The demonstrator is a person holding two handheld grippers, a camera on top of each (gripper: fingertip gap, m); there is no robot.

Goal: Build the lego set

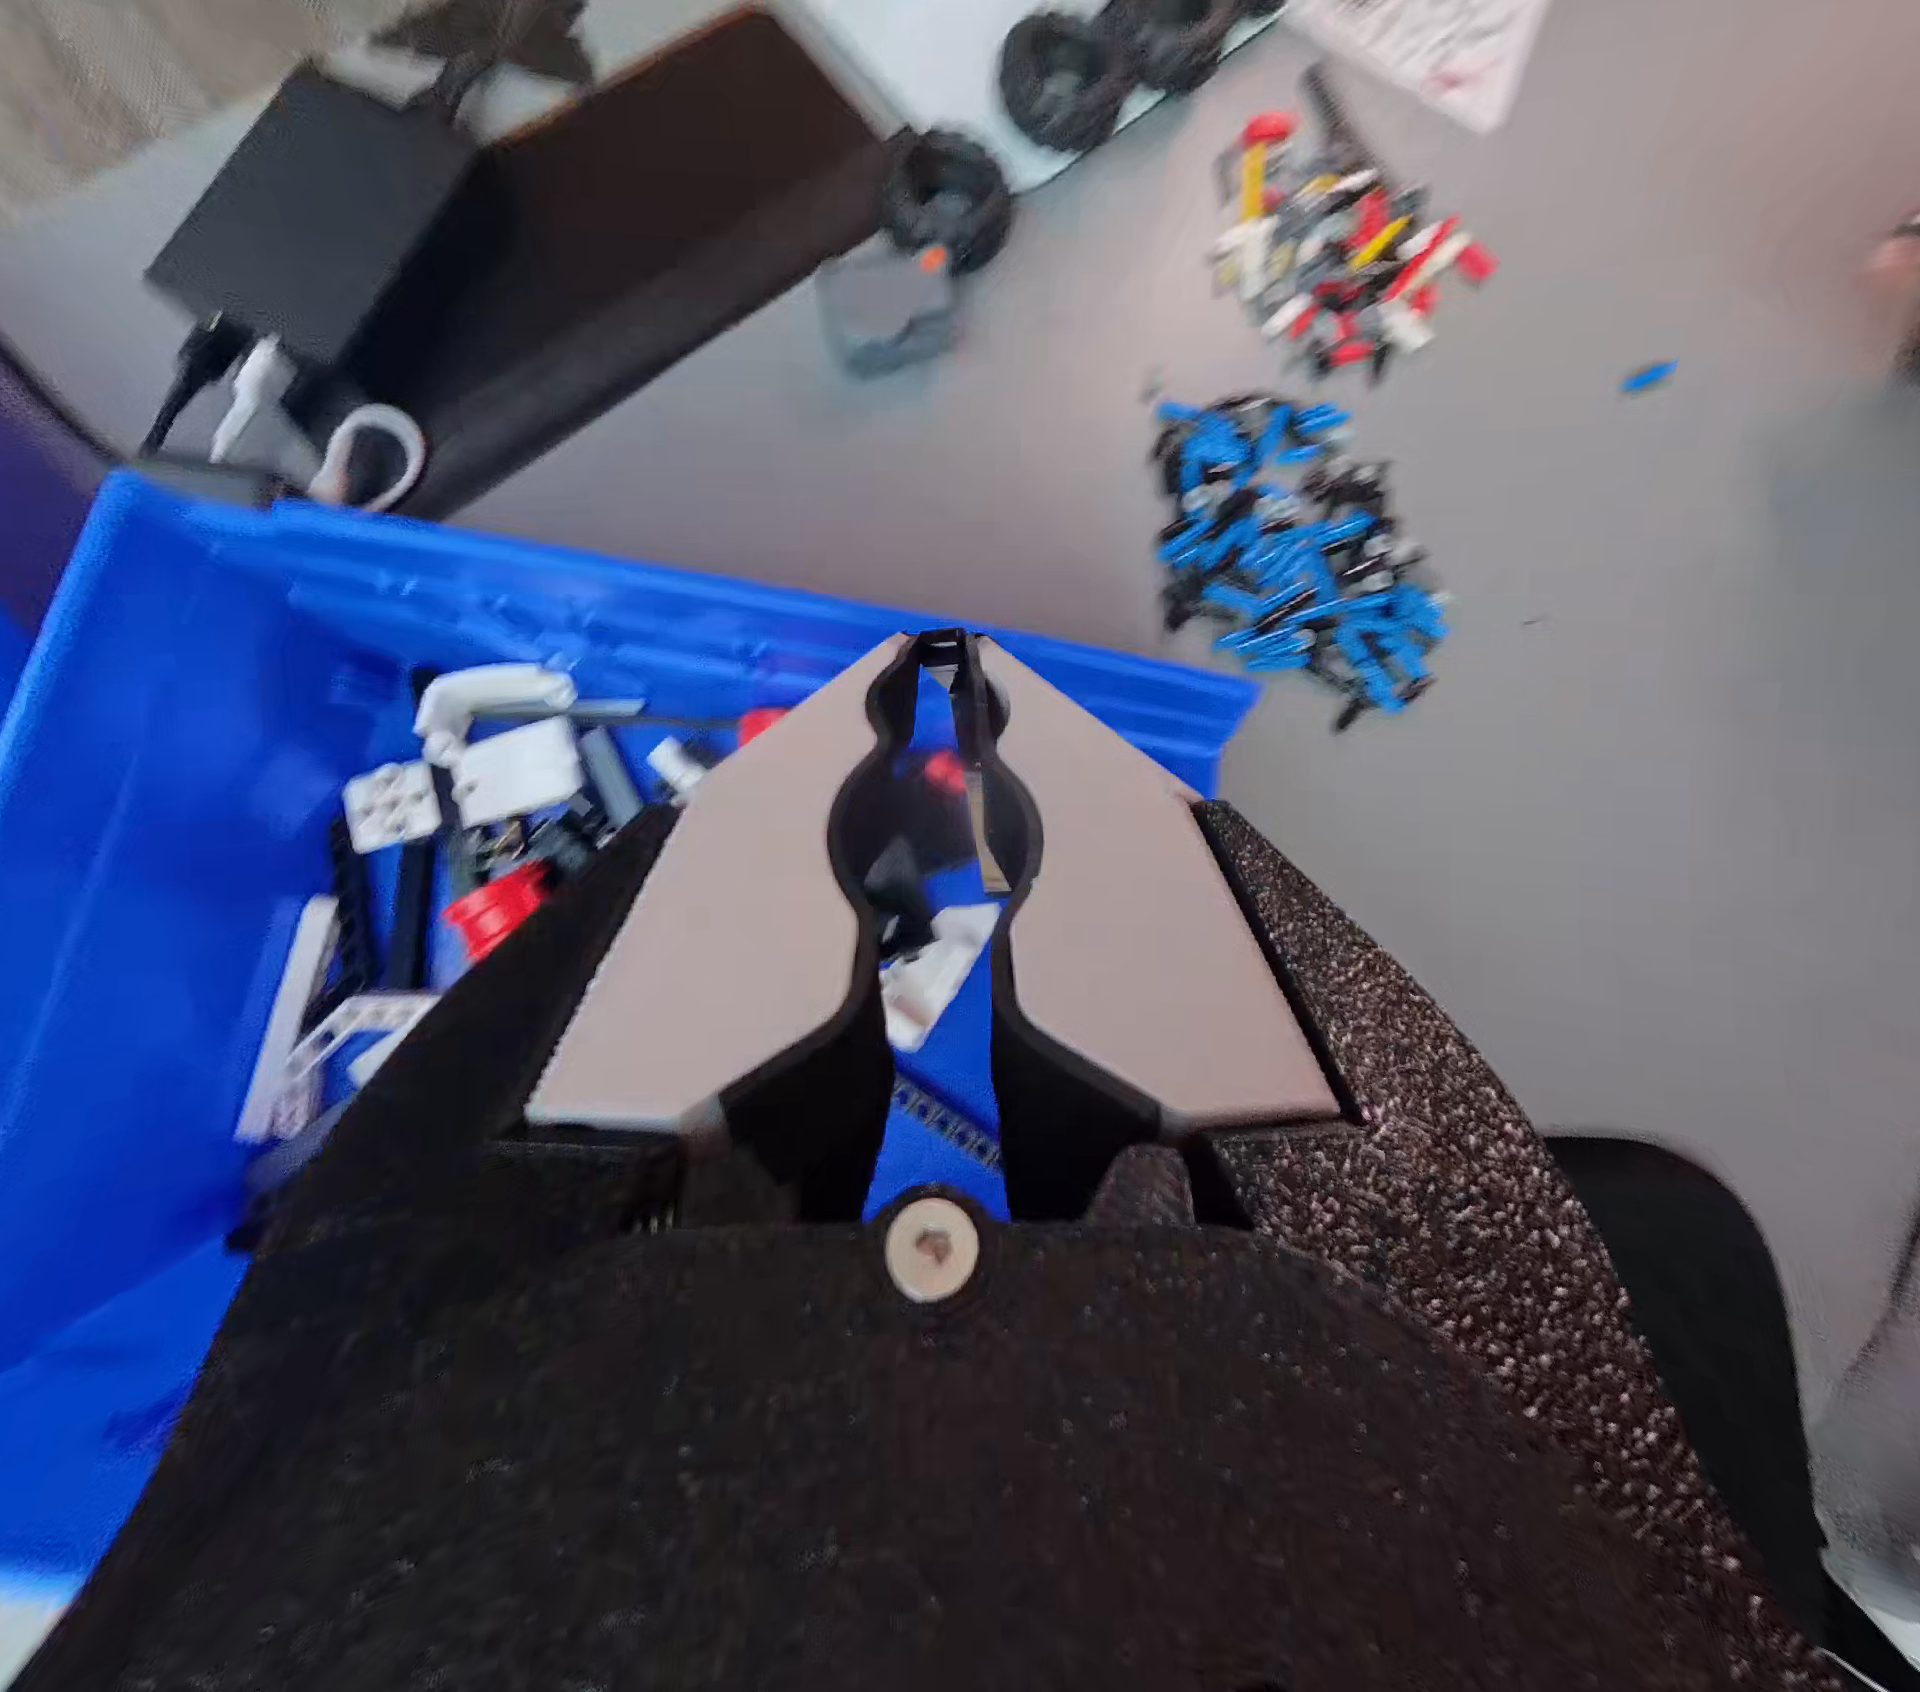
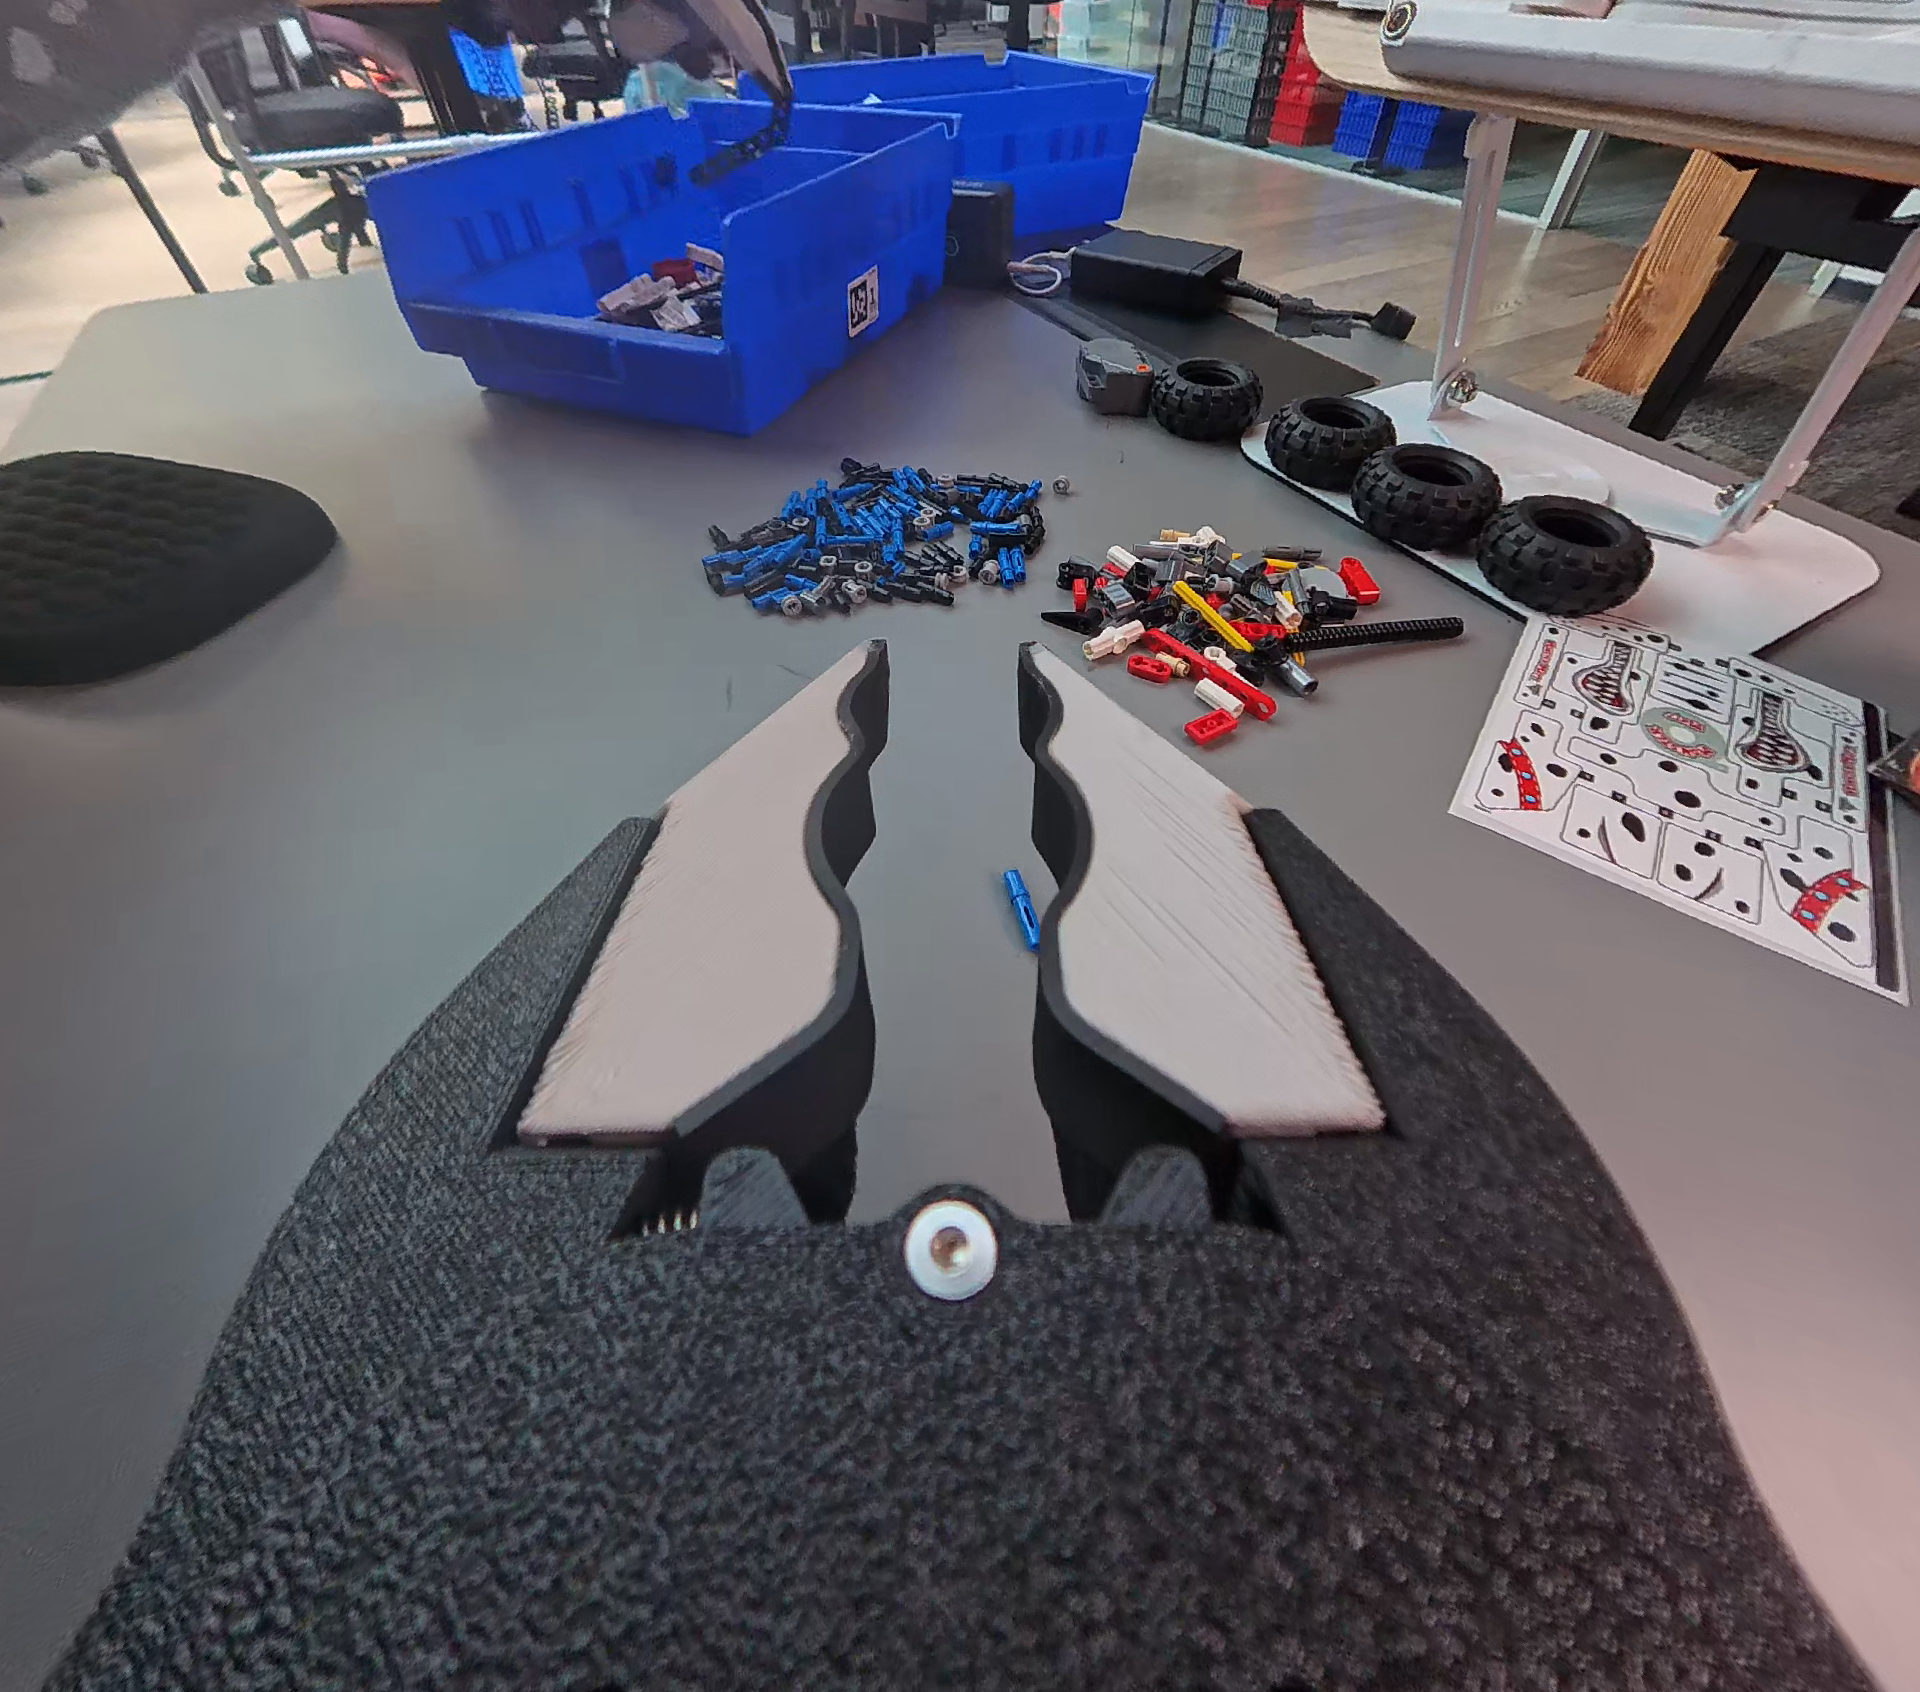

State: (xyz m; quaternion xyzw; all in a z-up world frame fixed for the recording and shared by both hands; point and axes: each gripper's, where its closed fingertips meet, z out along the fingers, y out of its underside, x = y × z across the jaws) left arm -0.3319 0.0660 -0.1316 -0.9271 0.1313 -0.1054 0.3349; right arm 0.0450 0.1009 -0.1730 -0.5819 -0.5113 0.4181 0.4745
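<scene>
My left gripper [image 1: 948, 643] is shut on a long black holed beam [image 1: 975, 769] and holds it above the blue bin [image 1: 727, 614] of white, black and red parts. In the right wrist view the same gripper [image 2: 774, 84] hangs over the bin [image 2: 582, 364] with the black beam [image 2: 740, 148] dangling from its tips. My right gripper [image 2: 954, 655] is open and empty, low over the grey table. A single blue pin [image 2: 1021, 910] lies between its fingers. A pile of blue and black pins [image 2: 873, 536] and a mixed pile of red, yellow and grey parts [image 2: 1216, 614] lie ahead.
Several black tyres [image 2: 1434, 494] sit by a white stand base [image 2: 1766, 582] holding an instruction booklet. A sticker sheet [image 2: 1683, 790] lies at the right. A grey motor block [image 2: 1112, 375], a black power brick [image 2: 1153, 266] and a second blue bin [image 2: 1039, 125] stand behind. A black cushion [image 2: 125, 562] is left.
</scene>
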